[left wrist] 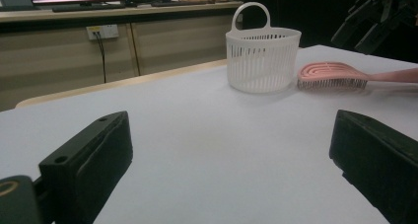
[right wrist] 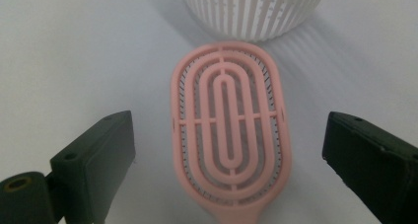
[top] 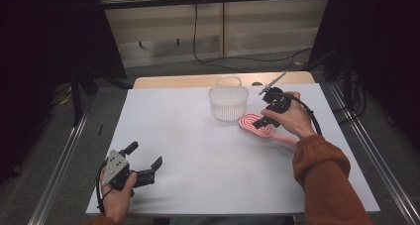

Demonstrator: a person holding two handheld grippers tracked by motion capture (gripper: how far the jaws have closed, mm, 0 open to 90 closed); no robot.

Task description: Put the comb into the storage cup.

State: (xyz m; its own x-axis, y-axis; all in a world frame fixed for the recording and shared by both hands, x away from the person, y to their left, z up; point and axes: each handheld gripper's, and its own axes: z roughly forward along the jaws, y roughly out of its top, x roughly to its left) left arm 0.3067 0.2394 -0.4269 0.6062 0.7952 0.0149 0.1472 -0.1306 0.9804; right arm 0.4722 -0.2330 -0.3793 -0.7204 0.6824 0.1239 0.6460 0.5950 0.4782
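A pink hairbrush (right wrist: 229, 130) lies between the spread black fingers (right wrist: 96, 160), just below a white basket (right wrist: 254, 9).

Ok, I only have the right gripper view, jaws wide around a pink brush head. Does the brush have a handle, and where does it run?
Observer: Yes, the pink brush has a handle running back under the right hand.
Operator: Where's the other gripper?
Observer: The left gripper sits open at the table's near left corner, holding nothing.
Operator: Does that white basket have a handle?
Observer: Yes, the white basket has an upright loop on top.
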